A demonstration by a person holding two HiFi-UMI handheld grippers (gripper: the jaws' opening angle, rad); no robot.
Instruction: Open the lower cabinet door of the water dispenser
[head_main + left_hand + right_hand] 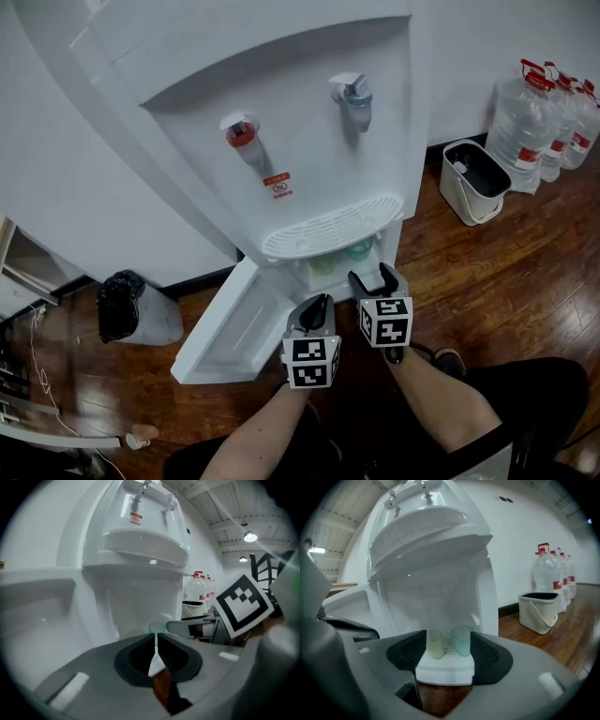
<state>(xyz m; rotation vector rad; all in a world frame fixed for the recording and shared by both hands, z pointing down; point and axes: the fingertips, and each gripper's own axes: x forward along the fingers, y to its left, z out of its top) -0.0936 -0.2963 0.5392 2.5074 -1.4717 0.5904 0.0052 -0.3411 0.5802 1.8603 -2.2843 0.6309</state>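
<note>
Water dispenser (309, 141): white, stands ahead of both grippers, taps up top.
Lower cabinet door (234, 323): open – swung out left of the left gripper (319, 305), just beside it. Hinged edge at the cabinet, free edge points back toward the person. In the head view its length runs from the cabinet outward, with the inner face turned to the grippers.
Door, left gripper view: big white panel (37, 602) filling the left side.
Left gripper (156, 641): jaws narrow, only a thin slit, nothing in it.
Right gripper (449, 653): jaws wide apart, gripping nothing, aimed into the open cabinet.
Cabinet inside: yellowish cup (435, 644) and teal cup (462, 640) upright side by side on the shelf – ahead of the right gripper's jaws, not touched.
Gripper layout: right gripper (373, 277) just right of the left one, closer to the cabinet.
Right of the right gripper: white bucket (473, 178), well apart.
</note>
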